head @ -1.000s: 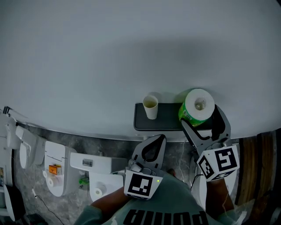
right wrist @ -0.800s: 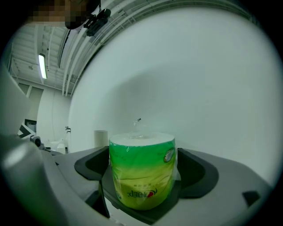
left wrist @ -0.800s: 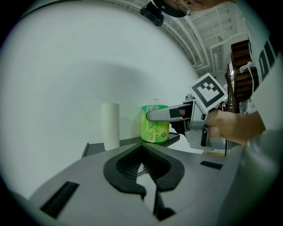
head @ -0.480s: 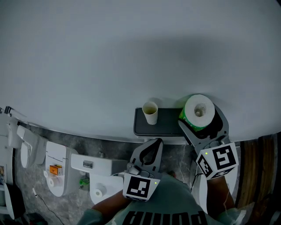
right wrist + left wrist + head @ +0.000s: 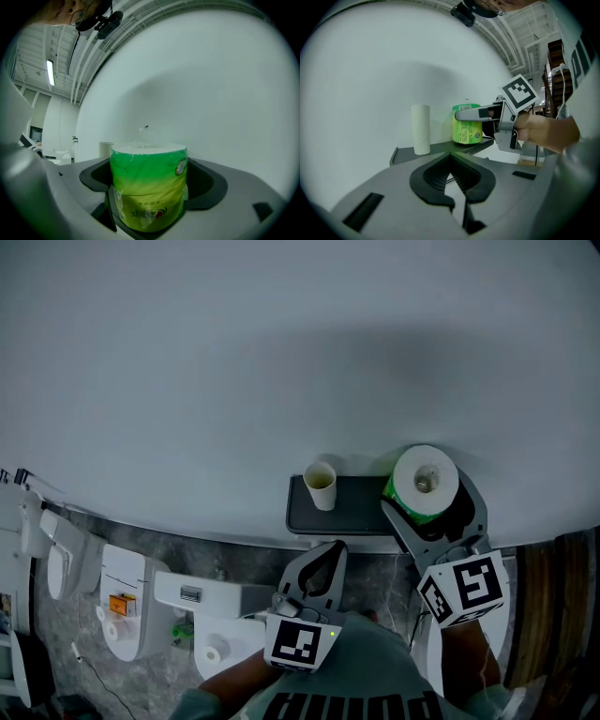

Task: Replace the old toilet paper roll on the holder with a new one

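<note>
A dark grey shelf-like holder (image 5: 352,505) juts from the white wall. On its left end an empty cardboard tube (image 5: 320,486) stands upright. At its right end stands the new toilet paper roll (image 5: 424,482) in green wrap. My right gripper (image 5: 428,493) has a jaw against each side of it, shut on it. The right gripper view shows the roll (image 5: 149,190) filling the space between the jaws. Below the shelf's front edge hovers my left gripper (image 5: 334,547), shut and empty. Its view looks up at the tube (image 5: 421,129), the roll (image 5: 466,132) and the shelf (image 5: 407,153).
The plain white wall (image 5: 281,352) fills most of the head view. White bathroom fixtures (image 5: 122,601) and a small paper roll (image 5: 214,651) lie at the lower left. Dark wood (image 5: 553,596) shows at the right edge. A hand (image 5: 546,133) holds the right gripper.
The right gripper has pushed forward so the green-wrapped roll sits deeper between its jaws, then held still. The left gripper has barely moved. The roll and tube stay on the shelf.
</note>
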